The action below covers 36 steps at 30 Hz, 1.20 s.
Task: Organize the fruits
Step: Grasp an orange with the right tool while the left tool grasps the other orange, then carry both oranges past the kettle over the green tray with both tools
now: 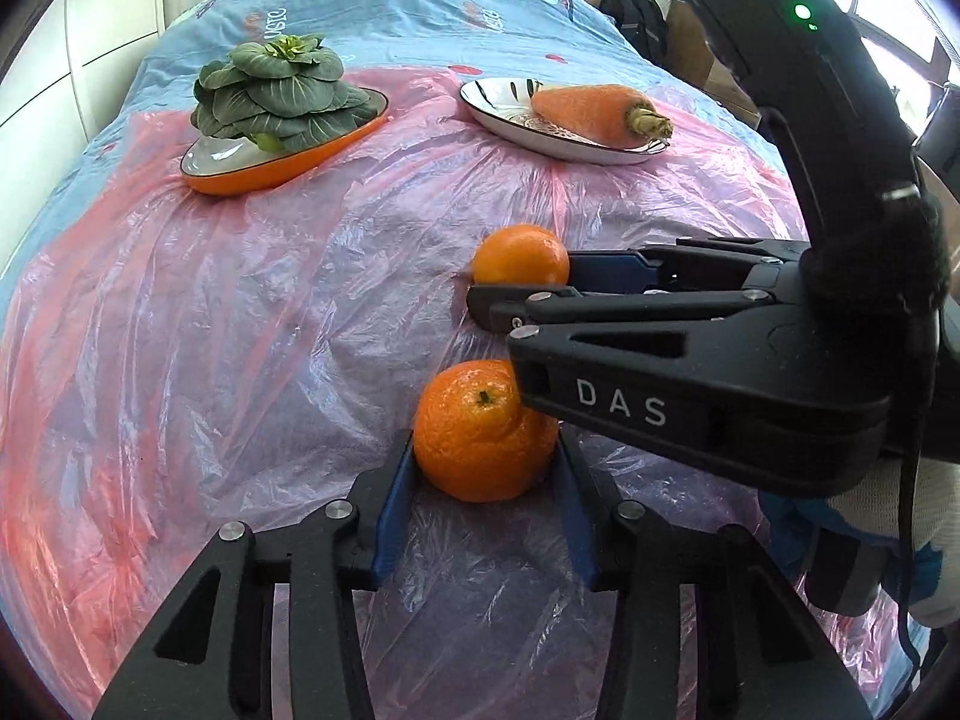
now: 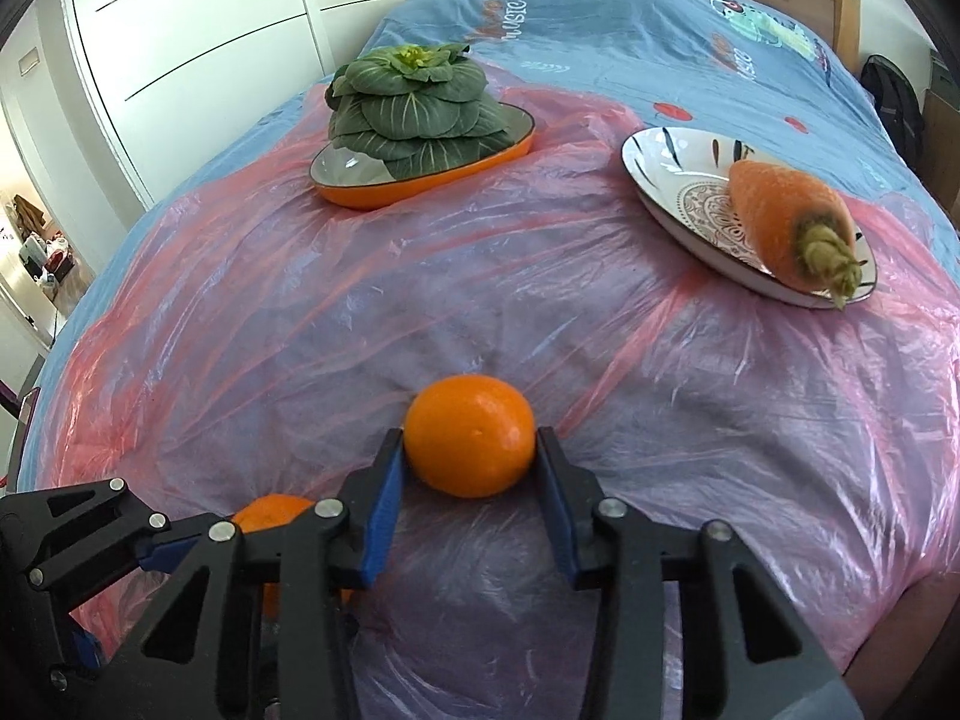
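Observation:
Two oranges lie on the pink plastic sheet over the bed. The near orange (image 1: 480,438) sits between the blue pads of my left gripper (image 1: 483,468), which is shut on it. The far orange (image 1: 521,255) (image 2: 469,435) sits between the pads of my right gripper (image 2: 471,450), which is shut on it; that gripper (image 1: 522,276) reaches in from the right in the left wrist view. The near orange (image 2: 273,513) shows partly hidden behind the left gripper in the right wrist view. Both oranges rest on the sheet.
An orange oval dish (image 1: 270,165) (image 2: 420,174) holds a leafy green vegetable (image 1: 276,90) (image 2: 414,102) at the back left. A patterned white plate (image 1: 528,126) (image 2: 678,180) holds a carrot (image 1: 594,114) (image 2: 786,222) at the back right. White wardrobe doors (image 2: 210,18) stand on the left.

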### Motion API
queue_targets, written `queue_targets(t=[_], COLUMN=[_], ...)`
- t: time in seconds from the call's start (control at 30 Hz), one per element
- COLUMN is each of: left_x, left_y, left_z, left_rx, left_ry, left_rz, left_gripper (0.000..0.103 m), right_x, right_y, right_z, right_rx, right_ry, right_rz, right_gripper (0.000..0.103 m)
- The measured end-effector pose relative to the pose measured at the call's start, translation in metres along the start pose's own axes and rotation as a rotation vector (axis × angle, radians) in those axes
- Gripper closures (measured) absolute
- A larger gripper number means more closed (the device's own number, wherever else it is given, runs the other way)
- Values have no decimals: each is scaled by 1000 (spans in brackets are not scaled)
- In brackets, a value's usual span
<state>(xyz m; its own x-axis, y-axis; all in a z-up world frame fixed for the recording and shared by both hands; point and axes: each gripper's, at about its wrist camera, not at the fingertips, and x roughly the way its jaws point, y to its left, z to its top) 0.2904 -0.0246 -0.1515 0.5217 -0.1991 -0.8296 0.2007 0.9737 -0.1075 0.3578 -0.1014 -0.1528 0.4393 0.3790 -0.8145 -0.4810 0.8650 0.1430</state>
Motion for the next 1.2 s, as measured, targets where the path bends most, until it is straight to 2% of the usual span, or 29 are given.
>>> queue_targets(t=[0.2, 0.47, 0.73, 1.0, 1.2], left_x=[-2, -12, -29, -72, -111], left_y=[0, 1, 1, 7, 2], left_z=[0, -2, -5, -15, -33], left_rx=[2, -28, -66, -102, -110], left_ry=[-19, -44, -80, -124, -153], left_rz=[7, -4, -31, -52, -85], left_gripper=[65, 65, 65, 65, 65], right_x=[-3, -28, -84, -149, -204], right_y=[-5, -11, -1, 5, 0], right_z=[-1, -2, -11, -47, -86], right_rx=[26, 83, 94, 127, 200], right_ry=[-14, -80, -178, -219, -239], right_rz=[34, 82, 93, 137, 265], right_gripper=[59, 60, 59, 59, 59])
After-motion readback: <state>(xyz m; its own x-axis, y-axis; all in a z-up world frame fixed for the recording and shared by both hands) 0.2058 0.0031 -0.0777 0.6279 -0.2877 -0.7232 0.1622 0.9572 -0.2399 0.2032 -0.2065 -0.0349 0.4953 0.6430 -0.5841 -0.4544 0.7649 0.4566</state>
